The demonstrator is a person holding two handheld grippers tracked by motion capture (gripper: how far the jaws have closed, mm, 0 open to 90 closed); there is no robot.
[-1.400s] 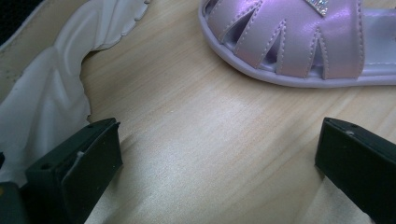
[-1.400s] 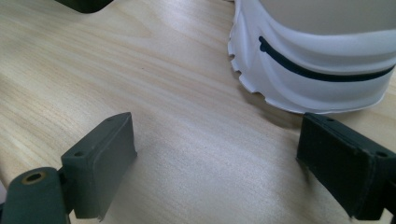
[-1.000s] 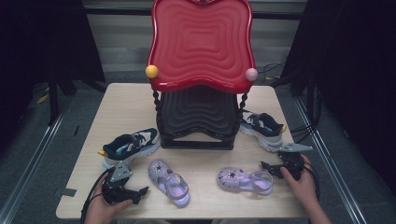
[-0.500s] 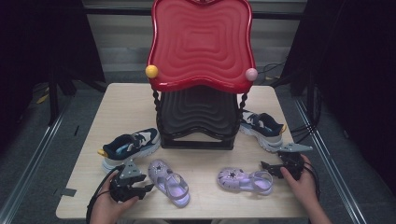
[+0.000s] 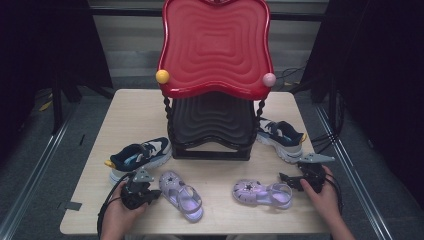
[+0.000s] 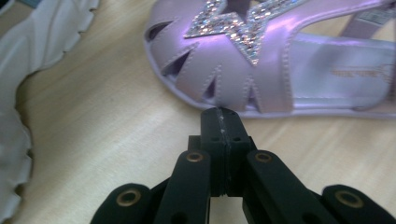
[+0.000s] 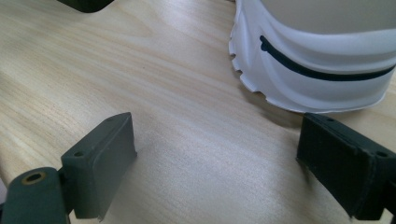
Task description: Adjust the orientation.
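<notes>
The lilac sandal [image 5: 181, 195] lies near the table's [image 5: 130, 107] front edge, just in front of the left gripper [image 6: 219, 122], whose jaws have just snapped together on nothing, tips a little short of its toe. That looks like a missed pinch, so it must reopen; the right gripper [image 7: 215, 154] sits spread beside the white-soled sneaker [image 7: 322, 60].
</notes>
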